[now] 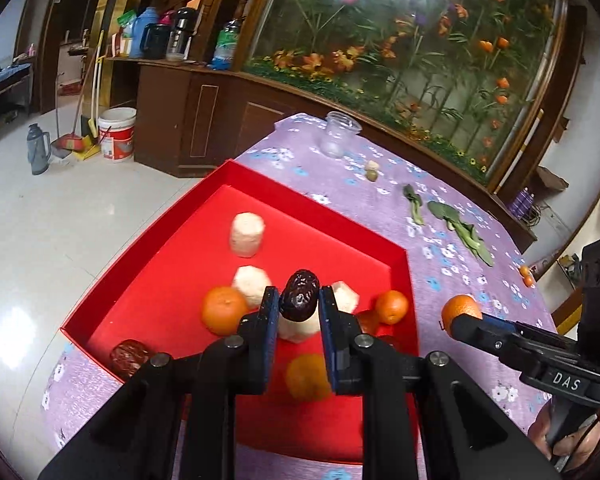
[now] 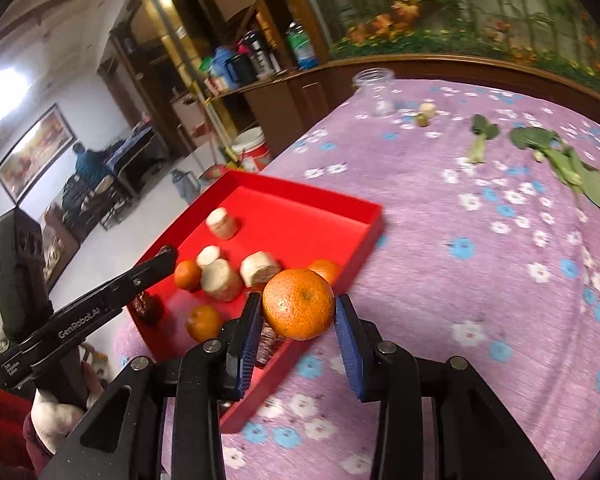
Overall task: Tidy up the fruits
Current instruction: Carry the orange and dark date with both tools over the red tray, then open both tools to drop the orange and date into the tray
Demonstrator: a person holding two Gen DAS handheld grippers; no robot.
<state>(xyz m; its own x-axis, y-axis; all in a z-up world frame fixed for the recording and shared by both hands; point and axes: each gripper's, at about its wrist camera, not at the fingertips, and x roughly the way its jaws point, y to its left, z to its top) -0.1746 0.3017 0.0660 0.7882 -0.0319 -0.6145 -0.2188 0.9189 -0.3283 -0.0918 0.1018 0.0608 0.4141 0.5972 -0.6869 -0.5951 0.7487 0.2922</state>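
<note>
Left wrist view: a dark date (image 1: 299, 295) is pinched between the pads of the left gripper (image 1: 299, 300), held over the red tray (image 1: 236, 176).
Right wrist view: an orange (image 2: 299, 304) is clamped between the blue pads of the right gripper (image 2: 298, 308), held above the tray's near edge, at the boundary with the table (image 2: 480, 264).
Tray contents: three oranges, four pale peeled chunks and at least one more date (image 1: 129, 356) are seen lying loose inside; one chunk (image 1: 247, 234) stands apart toward the far side.
Step judged: both fruits are being carried to the tray for release; neither has been set down yet.
Table: two small orange fruits (image 1: 526, 275) are left near the far right edge, with green leaves (image 1: 464, 232), two small pieces (image 1: 372, 171) and a clear jar (image 1: 338, 134) beyond the tray.
Risk, date: only a narrow part of it is gripped, so it could be lost by twisting out if the gripper is tilted or jolted.
Risk, orange: if released over the rim, it could be sent rolling across the table instead of into the tray.
Risk, crowding: fruit already in the near part of the tray could be knocked by a low drop.
Risk, grippers: both are close together, so a clash could be caused by converging paths.
</note>
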